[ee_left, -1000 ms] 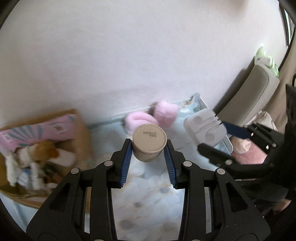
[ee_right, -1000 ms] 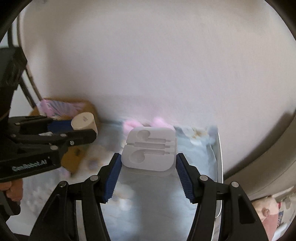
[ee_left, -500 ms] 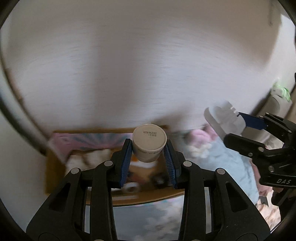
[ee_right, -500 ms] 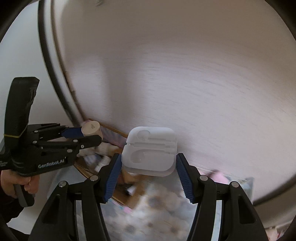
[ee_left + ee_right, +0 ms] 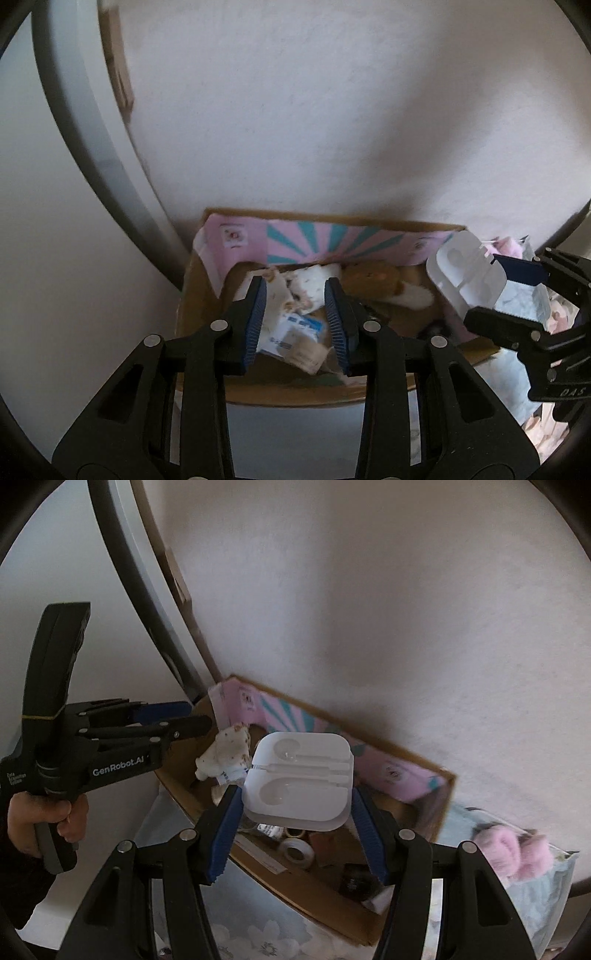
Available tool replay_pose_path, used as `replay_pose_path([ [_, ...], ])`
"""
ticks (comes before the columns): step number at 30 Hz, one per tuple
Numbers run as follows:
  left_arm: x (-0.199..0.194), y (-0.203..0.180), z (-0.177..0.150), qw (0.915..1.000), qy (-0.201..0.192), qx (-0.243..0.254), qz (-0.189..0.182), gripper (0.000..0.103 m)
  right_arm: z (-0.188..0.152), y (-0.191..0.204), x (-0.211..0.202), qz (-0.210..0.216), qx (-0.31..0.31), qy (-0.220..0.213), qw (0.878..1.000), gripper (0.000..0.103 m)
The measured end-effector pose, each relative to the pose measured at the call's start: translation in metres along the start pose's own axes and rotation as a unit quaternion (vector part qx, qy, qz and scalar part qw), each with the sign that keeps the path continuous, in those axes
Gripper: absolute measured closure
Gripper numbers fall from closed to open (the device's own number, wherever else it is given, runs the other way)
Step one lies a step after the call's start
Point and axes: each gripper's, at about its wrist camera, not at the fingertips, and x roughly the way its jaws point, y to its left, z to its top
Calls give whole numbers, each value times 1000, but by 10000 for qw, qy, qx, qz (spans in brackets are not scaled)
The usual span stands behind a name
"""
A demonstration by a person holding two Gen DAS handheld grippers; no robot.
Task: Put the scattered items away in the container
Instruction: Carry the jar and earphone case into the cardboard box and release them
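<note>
Pale wall behind, floral-print cloth (image 5: 258, 934) underneath. Cardboard box (image 5: 201, 280) w/ pink liner sits against wall, already part full of toys & packets. Right gripper (image 5: 295, 812) clamped on white earbud tray (image 5: 299, 781), held over box's middle; tray's flat face is up toward cam, long axis across the jaws, cable slot pointing right. Left gripper (image 5: 295, 325) over box, jaws apart, nothing betw. them. Next, prob.: lower tray inside the walls, keep it level, then release onto the pile, clear of left gripper.

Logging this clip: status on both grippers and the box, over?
Left gripper open, empty, over the cardboard box. Right gripper shut on the white plastic tray, above the box. Nothing in the way.
</note>
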Motion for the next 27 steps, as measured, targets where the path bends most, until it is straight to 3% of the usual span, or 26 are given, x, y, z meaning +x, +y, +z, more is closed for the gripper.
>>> replay_pose_path([
  [8,17,10,-6,9997,146,-130,-131,75,-10,7,15,-74,39,274,9996,47],
  [12,32,11,-8,9984,473,-288,-80,72,-12,3,36,-184,139,672,9975,44],
  [13,37,12,-9,9975,609,-365,-30,69,-15,2,41,-272,167,777,9965,32],
  [14,41,12,-10,9972,645,-367,-34,50,-17,0,45,-369,193,823,9957,23],
  [15,41,12,-11,9972,658,-364,-33,6,-19,-1,49,-418,213,813,9956,22],
  [17,40,12,-13,9978,559,-348,46,0,-23,-4,48,-465,240,748,9958,22],
  [27,19,3,-10,9986,451,-290,17,0,-30,-9,37,-503,227,673,9962,22],
])
